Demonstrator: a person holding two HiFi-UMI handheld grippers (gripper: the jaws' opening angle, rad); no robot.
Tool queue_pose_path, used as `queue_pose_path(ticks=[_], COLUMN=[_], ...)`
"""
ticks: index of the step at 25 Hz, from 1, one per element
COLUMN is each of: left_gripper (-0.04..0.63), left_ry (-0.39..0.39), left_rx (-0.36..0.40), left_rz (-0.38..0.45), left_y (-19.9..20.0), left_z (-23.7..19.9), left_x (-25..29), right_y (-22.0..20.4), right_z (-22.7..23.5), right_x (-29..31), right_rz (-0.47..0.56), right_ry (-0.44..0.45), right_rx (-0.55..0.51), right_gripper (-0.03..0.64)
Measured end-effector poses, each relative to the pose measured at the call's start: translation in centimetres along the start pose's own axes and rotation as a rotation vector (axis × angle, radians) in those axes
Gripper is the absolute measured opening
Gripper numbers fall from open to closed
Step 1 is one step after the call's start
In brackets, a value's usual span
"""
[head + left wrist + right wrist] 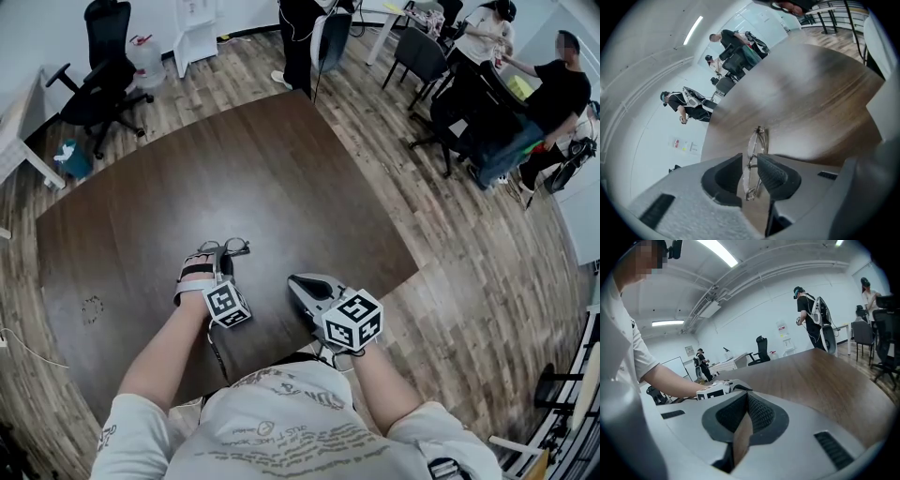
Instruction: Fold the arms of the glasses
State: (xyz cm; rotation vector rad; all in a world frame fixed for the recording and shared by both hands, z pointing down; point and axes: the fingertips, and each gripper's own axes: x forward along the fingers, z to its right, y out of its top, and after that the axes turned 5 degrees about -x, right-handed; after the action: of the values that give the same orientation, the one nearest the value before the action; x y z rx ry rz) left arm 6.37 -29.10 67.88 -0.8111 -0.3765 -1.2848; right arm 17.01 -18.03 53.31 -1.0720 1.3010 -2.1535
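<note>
White printed T-shirt (pixel 281 422) of the person sits lowest in the head view, with both forearms reaching over the dark brown wooden table (pixel 281 169). The left gripper (pixel 217 255) (pixel 750 164) has its jaws apart. The thin metal-framed, clear-lens glasses (pixel 232 247) (pixel 753 145) lie between them unclamped, extending past the fingertips. The right gripper (pixel 298 281) (pixel 746 401), near the left one and to its right, has its jaws pressed together on nothing.

Open tabletop (pixel 281 178) all around glasses (pixel 230 247)
</note>
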Motion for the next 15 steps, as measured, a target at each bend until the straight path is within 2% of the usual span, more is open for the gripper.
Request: queue_pose_path(ticks=[2,7,9,11,15], left_gripper=[0.097,0.086,0.058,0.043,0.025], left_ry=[0.018,0.046,0.045,0.028,0.002], left_rx=[-0.074,-0.317,-0.405,-0.537,-0.851], left_rz=[0.044,0.142,0.182,0.213,0.276], left_y=[0.8,1.7,2.0,1.9,1.1], left_z=[-0.8,-1.8,-2.1,-2.5,-3.3], left_x=[-1.7,-7.3,-9.8,-12.3,-17.3], right_y=[0.2,0.0,0.7,1.6,2.4], right_z=[-0.6,-3.2,-4.5,-5.7,-7.8], right_x=[-0.2,-0.6,-0.8,-0.9,-1.5], right_rz=[0.015,0.060,0.086,0.110,0.147], right_ry=[-0.001,-0.010,-0.019,-0.032,-0.055], right_rx=[-0.005,-0.007,-0.016,-0.036,-0.072], right_gripper=[0.017,0.015,0.015,0.014,0.014])
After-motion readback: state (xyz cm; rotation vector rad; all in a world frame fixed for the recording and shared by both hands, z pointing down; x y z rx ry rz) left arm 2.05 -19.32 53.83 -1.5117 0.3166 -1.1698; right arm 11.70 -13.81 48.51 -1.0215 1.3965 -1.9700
